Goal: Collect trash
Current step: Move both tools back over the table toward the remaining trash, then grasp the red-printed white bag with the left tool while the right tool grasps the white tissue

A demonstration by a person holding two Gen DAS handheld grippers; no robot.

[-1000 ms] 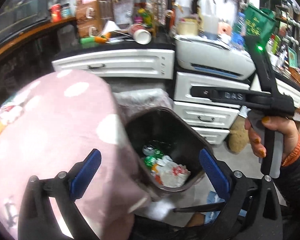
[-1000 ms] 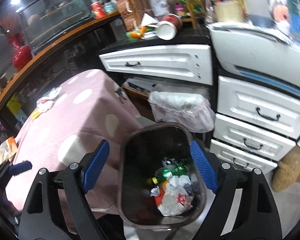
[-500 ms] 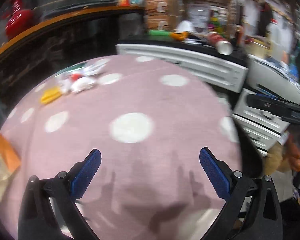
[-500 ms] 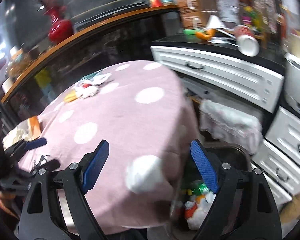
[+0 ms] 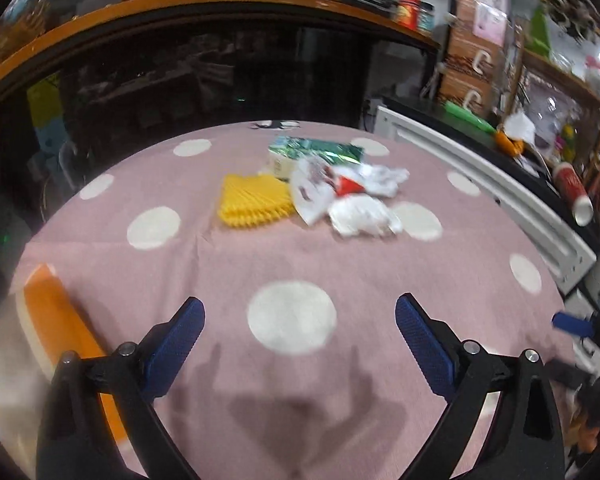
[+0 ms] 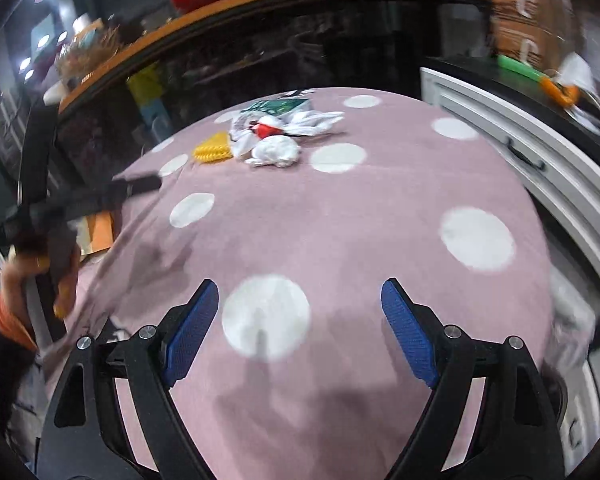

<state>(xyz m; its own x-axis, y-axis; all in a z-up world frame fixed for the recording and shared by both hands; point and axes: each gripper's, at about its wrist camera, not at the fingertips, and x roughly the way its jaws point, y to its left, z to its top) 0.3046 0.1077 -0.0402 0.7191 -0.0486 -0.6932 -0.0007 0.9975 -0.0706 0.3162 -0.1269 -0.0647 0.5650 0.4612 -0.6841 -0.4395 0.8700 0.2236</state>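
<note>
Across the far side of the tabletop, on its pink dotted cloth, lies the trash: a yellow ribbed piece, a white wrapper, a crumpled white wad, a red-and-white scrap and a green packet, all bunched together and touching or overlapping. Both tools hang over the near edge, well short of that heap. Left tool has its jaws spread wide with nothing between them; right tool likewise stands wide open and empty. In the right view the hand gripping the left tool shows at the left edge, beside an orange packet that lies at the tabletop's near-left rim. Judging by this, the step in hand is the reach toward the next piece, with nothing yet picked. Next comes a push forward over the cloth to the heap, a choice of one item at its near edge, probably the wad or the yellow piece, and a closing low enough to pinch thin material without dragging the cloth along. Blur in both views leaves finer detail of the heap unclear.
</note>
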